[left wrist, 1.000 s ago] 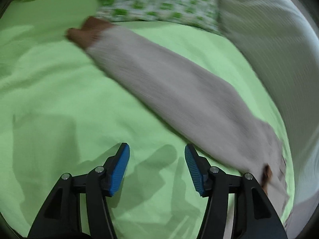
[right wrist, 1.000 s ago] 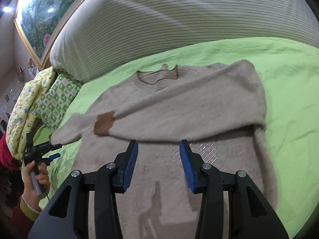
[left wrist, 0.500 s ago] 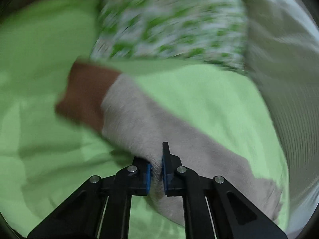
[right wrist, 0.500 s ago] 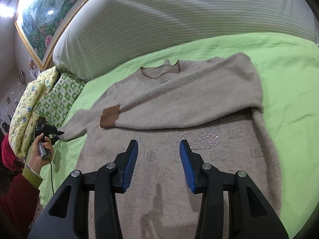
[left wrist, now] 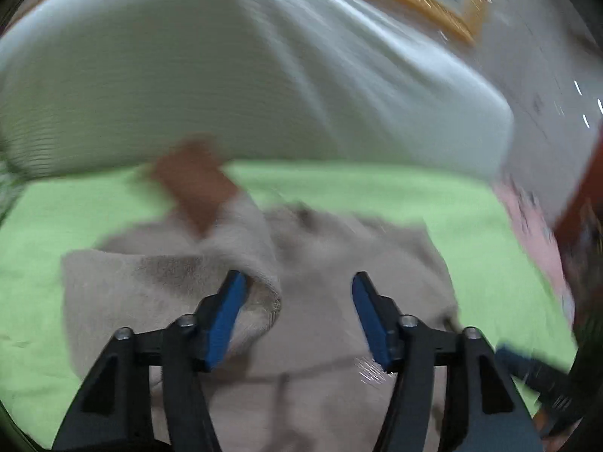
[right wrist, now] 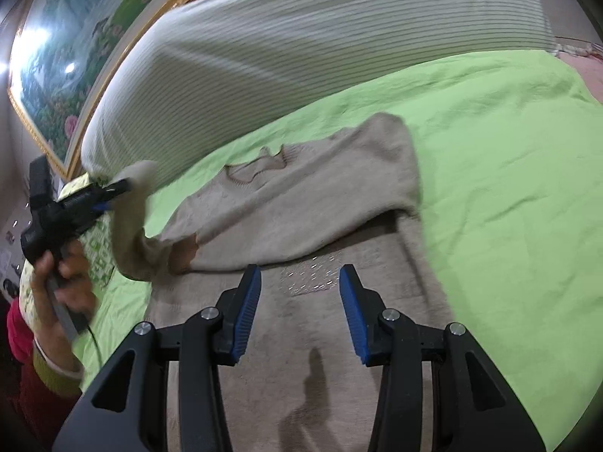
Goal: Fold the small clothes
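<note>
A beige knit sweater with brown cuffs and collar lies on the green bedsheet, its right sleeve folded across the chest. My left gripper is open above the sweater; the left sleeve with its brown cuff drapes over its left finger. In the right wrist view the left gripper is lifted with the sleeve hanging from it. My right gripper is open and empty, above the sweater's lower front near a sparkly patch.
A large white striped pillow lies along the head of the bed. A green-patterned cushion sits at the left edge. A framed painting hangs behind. A person's hand in a red sleeve holds the left gripper.
The left gripper shut on the left sleeve, lifted and swung it toward the sweater's body, and now stands open with the sleeve over one finger. The right gripper stayed open and hardly moved.
</note>
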The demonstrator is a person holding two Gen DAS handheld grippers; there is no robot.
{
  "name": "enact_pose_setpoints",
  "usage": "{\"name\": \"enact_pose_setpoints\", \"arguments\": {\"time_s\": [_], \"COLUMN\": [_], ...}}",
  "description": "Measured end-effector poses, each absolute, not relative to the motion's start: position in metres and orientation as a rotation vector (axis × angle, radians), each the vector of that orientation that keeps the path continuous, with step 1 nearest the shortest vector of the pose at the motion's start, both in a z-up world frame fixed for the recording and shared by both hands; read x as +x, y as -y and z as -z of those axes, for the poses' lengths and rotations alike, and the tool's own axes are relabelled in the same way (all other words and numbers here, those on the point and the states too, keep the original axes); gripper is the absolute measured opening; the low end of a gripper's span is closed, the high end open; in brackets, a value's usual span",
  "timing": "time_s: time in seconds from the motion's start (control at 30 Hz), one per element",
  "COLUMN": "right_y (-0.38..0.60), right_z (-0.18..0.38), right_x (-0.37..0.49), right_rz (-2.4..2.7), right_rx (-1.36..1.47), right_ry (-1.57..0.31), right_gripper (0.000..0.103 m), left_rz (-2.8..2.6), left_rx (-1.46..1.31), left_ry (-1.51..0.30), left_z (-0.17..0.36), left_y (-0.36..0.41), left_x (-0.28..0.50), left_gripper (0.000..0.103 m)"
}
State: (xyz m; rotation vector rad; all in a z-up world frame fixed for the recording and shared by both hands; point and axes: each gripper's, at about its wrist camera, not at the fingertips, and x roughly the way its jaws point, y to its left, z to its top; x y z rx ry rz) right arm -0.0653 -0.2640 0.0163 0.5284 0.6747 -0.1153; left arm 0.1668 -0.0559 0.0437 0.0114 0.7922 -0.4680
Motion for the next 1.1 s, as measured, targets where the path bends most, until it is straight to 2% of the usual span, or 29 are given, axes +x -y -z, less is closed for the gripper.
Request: {"name": "enact_pose_setpoints", "arguments": {"time_s": [0.1, 0.17, 0.43, 0.6, 0.93, 1.0, 1.03, 1.07, 1.1], "right_y": [0.278, 0.285, 0.283, 0.27, 0.27, 0.268, 0.267, 0.266, 0.266], "right_z": [-0.019, -0.019, -0.009, 0.004, 0.034, 0.04, 0.042, 0.043, 0.041], "right_x": [-0.071, -0.071, -0.021, 0.027, 0.086, 0.094, 0.097, 0.099, 0.102], "right_rz": [0.145, 0.156, 0.098, 0.035, 0.105, 0.127, 0.134, 0.129, 0.125], "right_rx": [0.541, 0.545, 0.54, 0.569, 0.612, 0.602, 0.603, 0.605, 0.601], "right_ry": [-0.663, -0.661, -0.691, -0.723, -0.801, -0.818, -0.824, -0.824, -0.827], "right_gripper": [0.045, 0.045, 0.045, 0.045, 0.045, 0.044, 0.03, 0.015, 0.009], "left_rz": [0.533, 0.525, 0.269, 0.157, 0.055, 0.026, 0.011, 0.011, 0.032], "left_rx": [0.062, 0.09, 0.103, 0.115, 0.081, 0.07, 0.076, 0.073, 0.047], "left_ry": [-0.846, -0.856, -0.876, -0.903, -0.968, -0.972, -0.981, -0.995, -1.013], "left_z": [-0.018, -0.009, 0.011, 0.026, 0.064, 0.064, 0.065, 0.066, 0.064], "left_y": [0.073, 0.065, -0.061, -0.115, -0.143, -0.142, -0.141, -0.139, -0.137], "left_x": [0.149, 0.13, 0.124, 0.129, 0.163, 0.178, 0.186, 0.194, 0.202], "left_gripper": [0.063, 0.068, 0.073, 0.073, 0.073, 0.068, 0.051, 0.025, 0.019]}}
